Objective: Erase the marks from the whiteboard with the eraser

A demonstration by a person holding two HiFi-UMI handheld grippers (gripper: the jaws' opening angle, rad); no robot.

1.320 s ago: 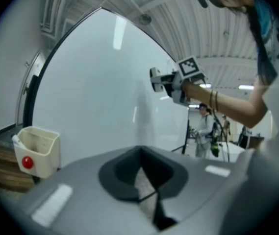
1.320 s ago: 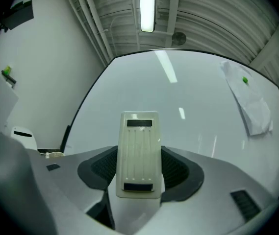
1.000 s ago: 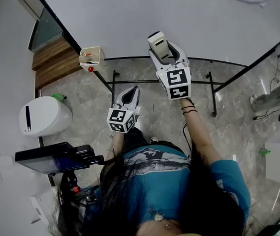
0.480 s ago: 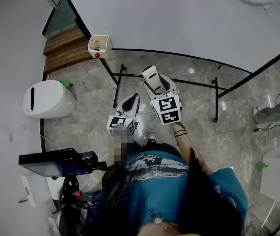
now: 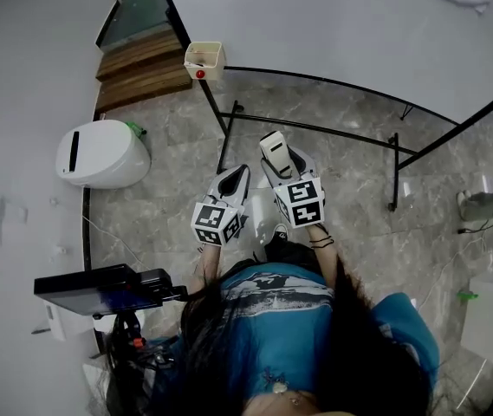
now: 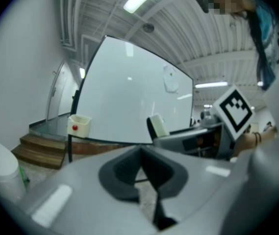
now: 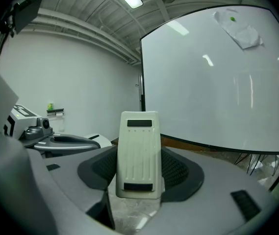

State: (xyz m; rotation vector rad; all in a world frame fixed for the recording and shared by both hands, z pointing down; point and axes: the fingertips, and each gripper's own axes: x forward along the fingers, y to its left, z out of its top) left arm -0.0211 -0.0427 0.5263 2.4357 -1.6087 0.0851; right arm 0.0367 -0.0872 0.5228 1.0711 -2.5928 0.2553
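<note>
**Eraser pinched in my right jaws, held clear of the board**

My right gripper [image 7: 139, 177] is clamped on the eraser [image 7: 139, 153]. The cream ribbed block stands upright between the two dark pads, one pad pressing each long side, and its top sticks out past the jaw tips. In the head view the same eraser points forward and up from that gripper.

My left gripper [image 6: 141, 163] holds nothing. Its pads meet at the tips, with only a thin slit lower down.

Both grippers sit side by side close in front of my body, over the grey marble floor [image 5: 168, 189], left just beside right.

The whiteboard [image 5: 341, 24] stands ahead on its black stand [image 5: 315, 130], well apart from the eraser, no contact. The board face reads white with lamp reflections.

A white cloth [image 7: 238, 28] hangs near the board's top right. A small tray [image 5: 204, 59] with a red dot sits at the board's lower left corner. Wooden steps [image 5: 142, 63] and a white bin [image 5: 100, 152] are off to my left.
</note>
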